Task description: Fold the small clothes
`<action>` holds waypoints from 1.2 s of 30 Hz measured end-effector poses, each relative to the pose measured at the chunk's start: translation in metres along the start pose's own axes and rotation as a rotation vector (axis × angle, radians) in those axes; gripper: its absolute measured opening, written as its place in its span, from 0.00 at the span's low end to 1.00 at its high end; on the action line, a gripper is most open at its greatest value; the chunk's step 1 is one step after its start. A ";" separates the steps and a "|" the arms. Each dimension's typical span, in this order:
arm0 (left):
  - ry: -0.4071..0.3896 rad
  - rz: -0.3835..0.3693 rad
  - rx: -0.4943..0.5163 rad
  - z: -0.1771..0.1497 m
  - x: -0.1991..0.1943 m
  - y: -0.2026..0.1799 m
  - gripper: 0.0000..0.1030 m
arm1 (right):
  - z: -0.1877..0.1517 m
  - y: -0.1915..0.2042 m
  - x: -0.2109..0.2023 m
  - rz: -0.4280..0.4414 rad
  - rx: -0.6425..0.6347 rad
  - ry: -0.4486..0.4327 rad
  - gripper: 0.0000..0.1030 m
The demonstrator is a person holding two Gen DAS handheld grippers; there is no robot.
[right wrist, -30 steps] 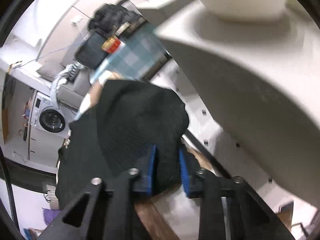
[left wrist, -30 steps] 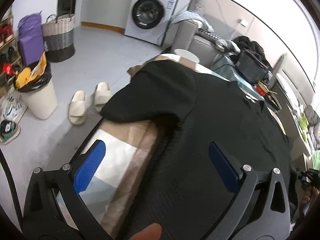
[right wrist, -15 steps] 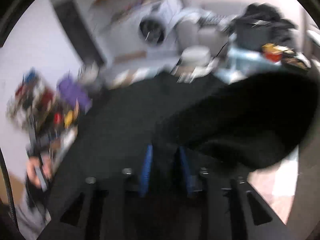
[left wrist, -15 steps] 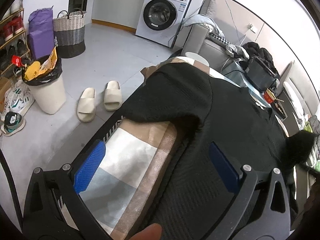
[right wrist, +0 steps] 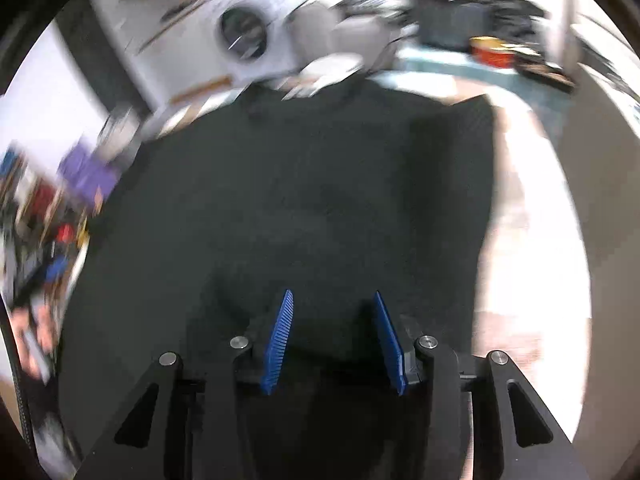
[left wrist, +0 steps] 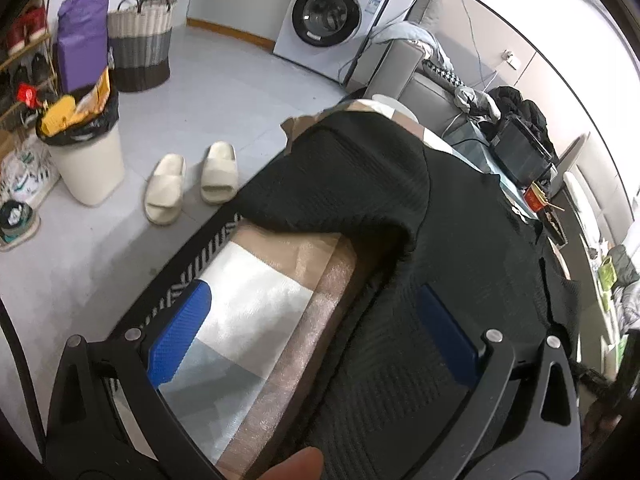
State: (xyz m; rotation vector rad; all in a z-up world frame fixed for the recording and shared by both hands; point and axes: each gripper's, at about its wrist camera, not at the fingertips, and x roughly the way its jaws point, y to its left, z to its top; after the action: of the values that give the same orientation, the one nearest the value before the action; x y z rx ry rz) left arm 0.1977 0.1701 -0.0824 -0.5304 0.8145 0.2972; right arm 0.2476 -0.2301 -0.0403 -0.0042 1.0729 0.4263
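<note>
One black knitted garment (left wrist: 460,248), ribbed and thick, lies spread over the table (left wrist: 256,300), which wears a soft checked cloth in beige, white and pale grey-blue blocks. One sleeve (left wrist: 340,184) is folded in across the body near the table's left edge, its rounded fold casting a dark hollow. The garment's far right side runs out of the left wrist view, and its hem nearer the camera is hidden behind the gripper frames.

Two hand-held grippers are in use, each with two blue ridged pads on black frames. The left hand-held gripper (left wrist: 316,336) stands spread wide, one pad over the bare checked cloth and the other over the knit; whether either pad touches the surface cannot be told. A fingertip (left wrist: 296,464) shows at the bottom edge of that view. The right hand-held gripper (right wrist: 332,336) has just been opening; its pads stand apart over the black knit with nothing pinched between them, though the view is smeared by motion.

On the grey floor beyond the table's left edge: two cream slippers (left wrist: 188,184), one white bin (left wrist: 86,152) lined with a black bag and stuffed with yellow packaging, one woven basket (left wrist: 138,52), one purple bag (left wrist: 82,40), and one white washing machine (left wrist: 332,16). Beyond the far corner, dark items are too cluttered to make out.
</note>
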 end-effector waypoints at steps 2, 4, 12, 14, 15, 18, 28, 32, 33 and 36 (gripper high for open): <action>-0.007 -0.001 -0.028 0.002 0.002 0.006 0.99 | -0.002 0.008 0.000 0.028 -0.022 -0.008 0.41; -0.001 -0.040 -0.083 0.006 0.005 0.016 0.99 | -0.001 0.010 -0.002 0.033 -0.007 -0.018 0.41; -0.016 -0.130 -0.327 0.033 0.032 0.054 0.95 | -0.008 0.007 -0.024 0.025 0.068 -0.065 0.41; -0.023 -0.101 -0.340 0.041 0.041 0.059 0.94 | -0.009 0.004 -0.032 0.028 0.071 -0.086 0.41; -0.024 -0.075 -0.330 0.044 0.046 0.060 0.90 | -0.013 0.006 -0.040 0.030 0.073 -0.095 0.41; -0.005 0.002 -0.266 0.051 0.061 0.052 0.74 | -0.018 0.005 -0.052 0.030 0.073 -0.116 0.41; -0.091 0.113 -0.081 0.054 0.066 0.018 0.06 | -0.028 0.003 -0.067 0.012 0.078 -0.128 0.41; -0.163 0.106 -0.017 0.057 0.049 0.001 0.05 | -0.030 0.003 -0.065 0.013 0.085 -0.122 0.41; -0.180 0.102 -0.001 0.058 0.044 -0.005 0.05 | -0.031 0.003 -0.065 0.014 0.086 -0.121 0.41; -0.224 0.084 0.051 0.062 0.022 -0.026 0.05 | -0.034 0.002 -0.067 0.015 0.091 -0.122 0.41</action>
State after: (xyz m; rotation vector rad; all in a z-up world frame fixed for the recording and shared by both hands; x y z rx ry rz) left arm 0.2616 0.1840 -0.0556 -0.4070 0.6259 0.4041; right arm 0.1908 -0.2577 0.0004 0.1093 0.9721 0.3860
